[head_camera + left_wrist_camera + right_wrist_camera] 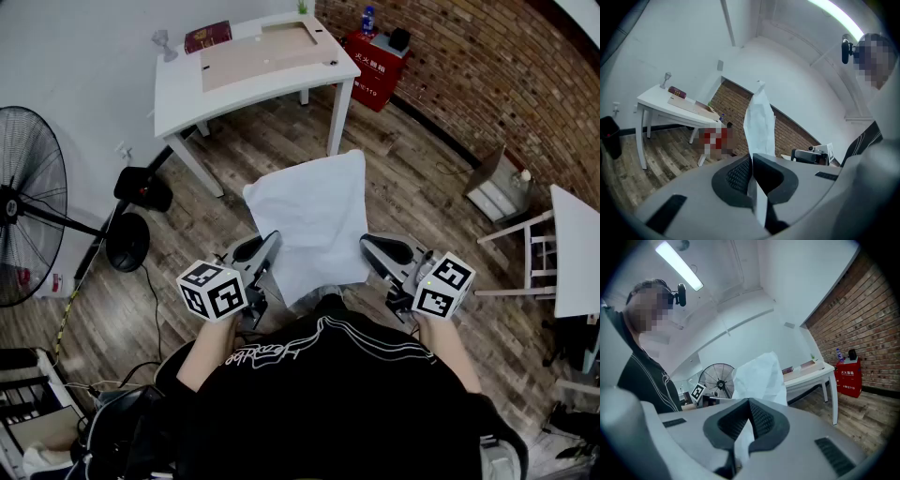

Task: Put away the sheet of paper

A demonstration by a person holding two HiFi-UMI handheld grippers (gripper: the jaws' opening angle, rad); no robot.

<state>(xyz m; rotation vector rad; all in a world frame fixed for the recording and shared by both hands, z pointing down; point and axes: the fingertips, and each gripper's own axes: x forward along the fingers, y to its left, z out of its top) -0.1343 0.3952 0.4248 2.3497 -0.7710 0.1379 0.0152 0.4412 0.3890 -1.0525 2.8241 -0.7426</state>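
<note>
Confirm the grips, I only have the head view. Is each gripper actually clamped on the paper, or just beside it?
Observer: Yes for the left gripper: its own view shows the jaws shut on the sheet of paper, edge pinched between them.
Operator: Right?
Observer: Same. The right gripper is shut on the sheet, which runs down through the closed jaws.
Operator: Sheet crumpled?
Observer: Creased above the right jaws; from the left it stands as a narrow upright strip.

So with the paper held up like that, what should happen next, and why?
Probably carry the sheet of paper forward to the white table. The left claw and right claw each pinch a near corner, so it's held above the floor, short of the table.
</note>
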